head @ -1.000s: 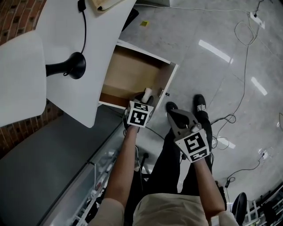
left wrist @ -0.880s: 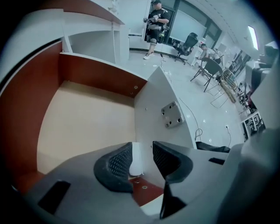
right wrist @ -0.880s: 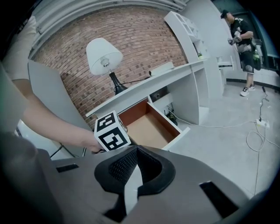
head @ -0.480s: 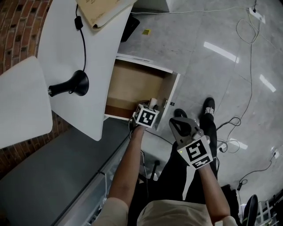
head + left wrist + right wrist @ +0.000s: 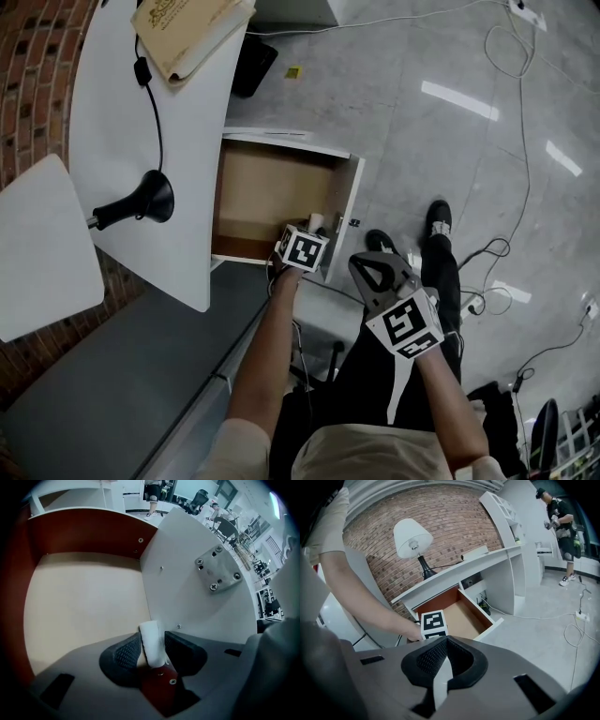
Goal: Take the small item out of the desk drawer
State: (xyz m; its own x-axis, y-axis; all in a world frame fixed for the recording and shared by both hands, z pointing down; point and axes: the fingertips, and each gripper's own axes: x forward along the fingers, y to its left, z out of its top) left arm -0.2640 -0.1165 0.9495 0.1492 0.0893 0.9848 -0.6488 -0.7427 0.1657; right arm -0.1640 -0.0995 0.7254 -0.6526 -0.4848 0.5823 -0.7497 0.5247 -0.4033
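Only its own view shows the left gripper [image 5: 153, 648] closing on the small white oblong item [image 5: 151, 633] inside the open tan wooden drawer [image 5: 84, 602]; right gripper [image 5: 446, 654] pressed together

Inside the open desk drawer [image 5: 272, 197]: matt tan wood-look floor, red-brown walls, smooth white laminate side. On that side, a small silver plate [image 5: 219, 569] of bare metal. The small white item [image 5: 152, 641] is matt. The grey room floor [image 5: 450, 141] is glossy, the red brick wall [image 5: 37, 56] rough.

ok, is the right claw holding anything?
No, the right claw is shut tip to tip, with nothing between its jaws.
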